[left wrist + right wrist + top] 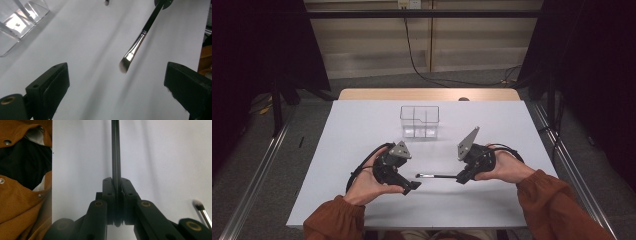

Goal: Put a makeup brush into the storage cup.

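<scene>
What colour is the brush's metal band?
Shiny silver, on the brush; clearest in the left gripper view.

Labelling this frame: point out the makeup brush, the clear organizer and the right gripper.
makeup brush (133,48), left gripper view, on the silver ferrule.
clear organizer (419,121), high view, on its front wall.
right gripper (116,187), right gripper view, where the jaws clamp the brush handle.

The right gripper (117,195) has its jaws closed on the thin black brush handle (115,150), which rises above the white table (162,157), with a second brush tip (200,207) at its right.
</scene>
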Available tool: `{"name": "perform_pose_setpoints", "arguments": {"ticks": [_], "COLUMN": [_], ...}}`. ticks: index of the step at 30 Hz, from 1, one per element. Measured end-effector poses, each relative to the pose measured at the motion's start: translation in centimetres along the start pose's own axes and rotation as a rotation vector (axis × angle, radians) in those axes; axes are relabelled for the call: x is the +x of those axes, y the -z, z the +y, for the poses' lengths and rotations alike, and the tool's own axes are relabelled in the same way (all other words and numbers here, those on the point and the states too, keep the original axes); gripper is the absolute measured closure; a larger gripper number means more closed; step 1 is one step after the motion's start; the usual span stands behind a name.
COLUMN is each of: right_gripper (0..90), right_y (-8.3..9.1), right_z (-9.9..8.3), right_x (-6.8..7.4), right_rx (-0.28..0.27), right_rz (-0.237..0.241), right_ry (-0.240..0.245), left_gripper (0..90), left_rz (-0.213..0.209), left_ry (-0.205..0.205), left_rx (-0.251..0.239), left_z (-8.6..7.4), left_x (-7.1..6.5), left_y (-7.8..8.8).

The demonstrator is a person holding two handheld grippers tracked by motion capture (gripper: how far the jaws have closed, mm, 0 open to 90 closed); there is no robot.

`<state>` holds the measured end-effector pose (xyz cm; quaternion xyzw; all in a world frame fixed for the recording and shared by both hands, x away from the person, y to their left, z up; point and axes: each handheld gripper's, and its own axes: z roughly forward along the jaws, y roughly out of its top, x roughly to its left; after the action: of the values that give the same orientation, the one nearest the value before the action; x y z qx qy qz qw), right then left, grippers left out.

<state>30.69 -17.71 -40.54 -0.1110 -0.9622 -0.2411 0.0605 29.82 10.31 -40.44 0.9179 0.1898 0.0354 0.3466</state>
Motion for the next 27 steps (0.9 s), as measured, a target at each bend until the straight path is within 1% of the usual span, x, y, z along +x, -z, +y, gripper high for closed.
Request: {"name": "perform_pose_setpoints", "arguments": {"ticks": [3,4,5,6,7,10,11,12,13,14,15,16,17,18,19,21,23,24,25,26,27], "right_gripper": [84.3,84.3,84.3,84.3,84.3,84.3,84.3,84.3,84.3,84.2,84.2,84.2,84.3,84.3,84.2,84.3,84.3,84.3,84.3,84.3,84.3], "right_y": [0.1,0.3,0.3,0.5,0.5,0.6,0.6,0.5,0.5,0.4,0.4,0.4,0.2,0.2,0.2,0.2,0.2,0.2,0.2,0.1,0.1], "right_z": [-0.4,-0.8,-0.8,-1.2,-1.4,-2.0,-2.2,-2.4,-2.4,-2.7,-2.7,-2.9,-3.3,-3.3,-3.4,-3.8,-4.1,-4.4,-4.4,-4.7,-4.7], "right_x": [0.1,0.0,0.0,-0.1,-0.1,0.0,0.0,0.1,0.1,0.4,0.4,0.5,0.7,0.7,0.8,0.8,0.8,0.8,0.8,0.7,0.7], "right_rx": [-0.004,-0.011,-0.011,-0.023,-0.029,-0.045,-0.051,-0.059,-0.059,-0.076,-0.076,-0.085,-0.098,-0.098,-0.103,-0.132,-0.149,-0.18,-0.18,-0.212,-0.212], "right_rz": [-0.012,-0.022,-0.022,-0.026,-0.027,-0.034,-0.039,-0.041,-0.041,-0.046,-0.046,-0.049,-0.065,-0.065,-0.07,-0.068,-0.077,-0.084,-0.084,-0.088,-0.088], "right_ry": [-0.024,-0.044,-0.044,-0.054,-0.068,-0.084,-0.083,-0.094,-0.094,-0.111,-0.111,-0.114,-0.127,-0.127,-0.133,-0.148,-0.155,-0.169,-0.169,-0.182,-0.182], "left_gripper": [4.2,3.8,3.7,3.5,3.5,3.5,3.5,3.5,3.5,3.5,3.5,3.5,3.5,3.5,3.5,3.5,3.6,4.1,4.1,4.1,4.1], "left_rz": [0.009,0.016,0.016,0.034,0.031,0.042,0.049,0.049,0.067,0.078,0.078,0.067,0.065,0.07,0.083,0.096,0.095,0.094,0.094,0.097,0.104], "left_ry": [0.024,0.042,0.042,0.058,0.07,0.084,0.09,0.09,0.088,0.083,0.083,0.094,0.096,0.097,0.092,0.092,0.098,0.105,0.105,0.104,0.098], "left_rx": [-0.026,-0.043,-0.043,-0.065,-0.081,-0.112,-0.113,-0.113,-0.123,-0.134,-0.134,-0.153,-0.157,-0.159,-0.159,-0.162,-0.165,-0.179,-0.179,-0.176,-0.17], "left_z": [-0.5,-0.7,-0.7,-1.1,-1.3,-1.8,-1.9,-1.9,-2.0,-2.2,-2.2,-2.4,-2.5,-2.6,-2.7,-2.8,-3.0,-3.1,-3.1,-3.0,-3.0], "left_x": [0.3,0.5,0.5,0.5,0.5,0.6,0.5,0.5,0.4,0.3,0.3,0.3,0.3,0.2,0.2,0.1,-0.1,-0.2,-0.2,-0.3,-0.3], "left_y": [0.4,0.7,0.7,1.0,1.2,1.5,1.6,1.6,1.6,1.7,1.7,1.7,1.8,1.8,1.8,1.8,1.8,1.8,1.8,1.8,1.8]}}
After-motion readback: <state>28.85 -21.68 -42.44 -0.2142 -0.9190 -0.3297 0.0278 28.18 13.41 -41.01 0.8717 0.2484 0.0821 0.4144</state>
